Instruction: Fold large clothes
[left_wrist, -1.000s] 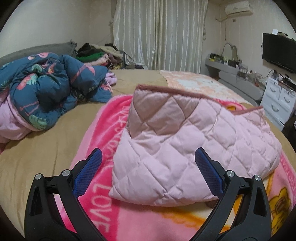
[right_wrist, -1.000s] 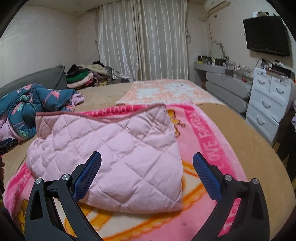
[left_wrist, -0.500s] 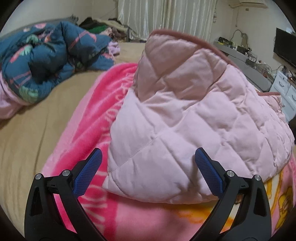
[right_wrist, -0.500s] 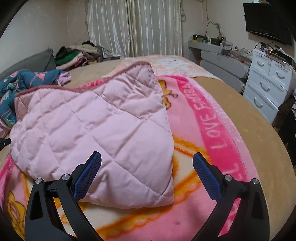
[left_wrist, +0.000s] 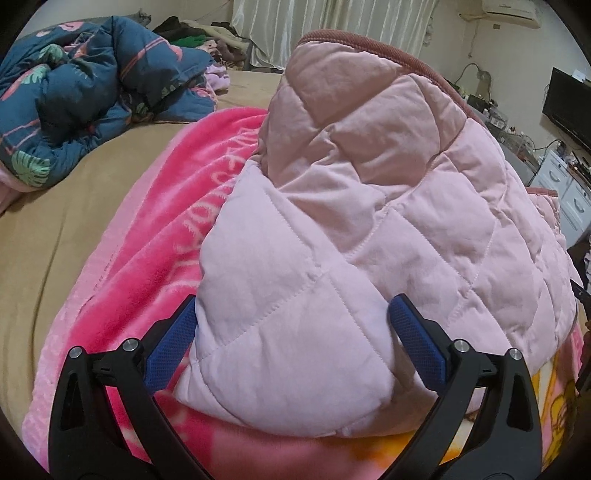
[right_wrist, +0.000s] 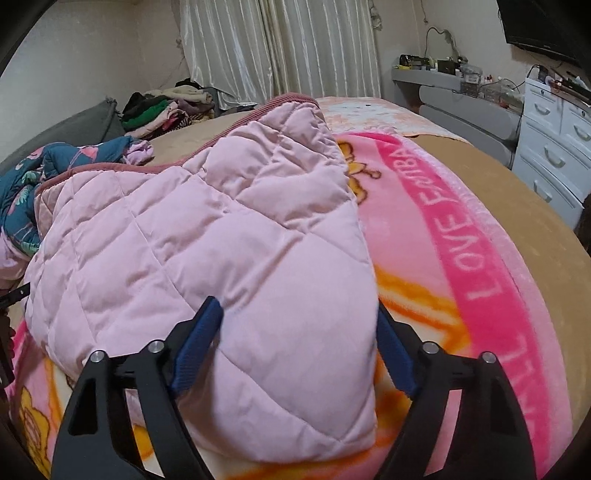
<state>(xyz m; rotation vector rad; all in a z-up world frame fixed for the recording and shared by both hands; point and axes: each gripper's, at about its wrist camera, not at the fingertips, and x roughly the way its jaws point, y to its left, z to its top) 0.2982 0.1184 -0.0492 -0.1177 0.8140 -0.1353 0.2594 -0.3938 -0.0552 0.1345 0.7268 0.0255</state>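
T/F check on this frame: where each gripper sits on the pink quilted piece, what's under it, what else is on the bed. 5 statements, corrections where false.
1. The pink quilted garment lies on a bright pink blanket with lettering. True.
2. The left gripper straddles a near corner of the garment. True.
3. The right gripper is over bare blanket with nothing between its fingers. False: a near corner of the garment sits between them, and the jaws are closing.
4. The blue floral bedding is folded flat on top of the garment. False: it lies crumpled on the tan bed cover, apart from the garment.
5. A white drawer unit stands beside the bed. True.
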